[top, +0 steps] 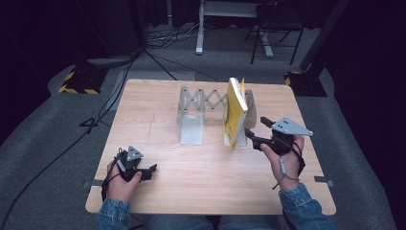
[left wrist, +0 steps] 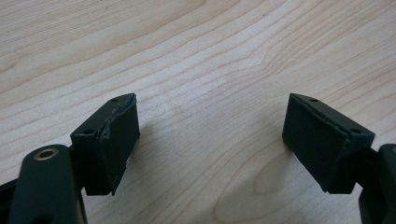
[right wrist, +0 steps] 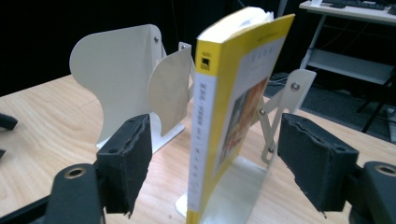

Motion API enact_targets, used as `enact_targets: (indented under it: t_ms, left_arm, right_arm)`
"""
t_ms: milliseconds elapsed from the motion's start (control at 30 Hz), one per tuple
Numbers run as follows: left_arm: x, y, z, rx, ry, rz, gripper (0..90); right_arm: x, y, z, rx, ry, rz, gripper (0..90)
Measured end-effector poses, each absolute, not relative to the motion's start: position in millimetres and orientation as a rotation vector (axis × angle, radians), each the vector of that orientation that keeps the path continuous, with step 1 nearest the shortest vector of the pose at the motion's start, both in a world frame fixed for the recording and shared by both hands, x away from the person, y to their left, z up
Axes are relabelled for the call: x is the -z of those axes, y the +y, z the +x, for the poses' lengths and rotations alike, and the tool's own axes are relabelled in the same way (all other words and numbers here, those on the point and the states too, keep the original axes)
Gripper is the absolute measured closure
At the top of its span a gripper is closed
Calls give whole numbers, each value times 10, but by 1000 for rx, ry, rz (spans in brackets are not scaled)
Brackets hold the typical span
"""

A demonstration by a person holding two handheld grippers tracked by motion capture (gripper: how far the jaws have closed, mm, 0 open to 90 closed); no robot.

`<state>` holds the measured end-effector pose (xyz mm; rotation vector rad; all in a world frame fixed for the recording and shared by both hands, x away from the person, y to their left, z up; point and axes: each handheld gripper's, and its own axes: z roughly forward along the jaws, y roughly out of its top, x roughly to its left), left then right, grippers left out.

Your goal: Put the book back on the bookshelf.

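Observation:
A yellow book [top: 235, 112] stands upright on the wooden table [top: 191, 187], tilted against the right end plate of a white metal expanding book rack [top: 191, 108]. My right gripper [top: 256, 127] is open at the book's near edge. In the right gripper view the book's spine [right wrist: 203, 140] stands between the two black jaws with a gap on each side, and my right gripper [right wrist: 215, 140] touches nothing. My left gripper [top: 149, 171] rests low near the table's front left, open; my left gripper [left wrist: 210, 135] has bare wood [left wrist: 210, 56] between its pads.
The rack's left plate [right wrist: 119, 74] and its scissor links [top: 210, 99] stand at mid-table. Behind the table, cables [top: 158, 57] run over grey carpet. Black-and-yellow bases [top: 79, 81] sit at the far left, and a desk frame [top: 201, 28] stands at the back.

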<state>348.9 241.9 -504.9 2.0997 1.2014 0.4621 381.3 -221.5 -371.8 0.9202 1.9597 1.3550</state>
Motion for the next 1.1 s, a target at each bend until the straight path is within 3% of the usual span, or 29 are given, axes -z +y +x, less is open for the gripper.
enact_targets:
  t_ms: [500, 1100]
  left_arm:
    - [5051, 2453, 3457, -458, 1200, 2099, 191]
    - [5047, 2455, 3463, -449, 1195, 2110, 176]
  right_arm:
    - [3809, -2723, 3716, -1252, 2055, 954, 236]
    - [4373, -3275, 3867, -1133, 2157, 1176, 213]
